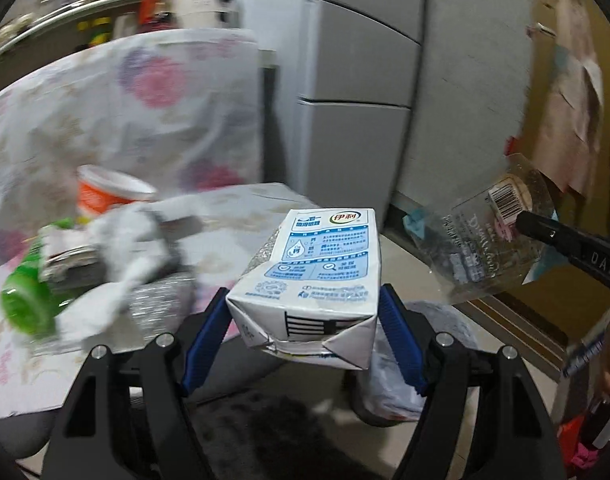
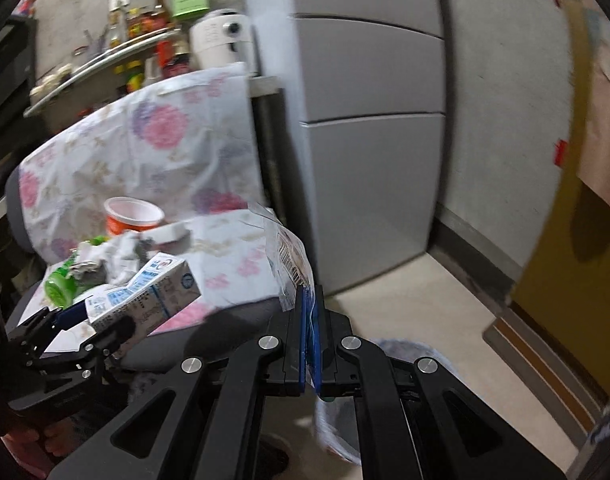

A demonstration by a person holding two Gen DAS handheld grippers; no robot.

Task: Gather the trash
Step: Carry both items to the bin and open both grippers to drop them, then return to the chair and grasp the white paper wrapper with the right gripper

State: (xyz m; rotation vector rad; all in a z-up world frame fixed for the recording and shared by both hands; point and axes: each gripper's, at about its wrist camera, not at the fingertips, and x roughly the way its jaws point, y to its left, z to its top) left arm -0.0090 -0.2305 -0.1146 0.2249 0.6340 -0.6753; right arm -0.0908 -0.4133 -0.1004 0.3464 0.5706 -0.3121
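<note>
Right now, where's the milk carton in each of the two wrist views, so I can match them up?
Left wrist view: the milk carton sits centre, low in the picture, between the left gripper's blue pads.
Right wrist view: the milk carton is at lower left, held in the left gripper.
Shared landmark: the orange cup on the floral cloth, up and left of the carton in both.
</note>
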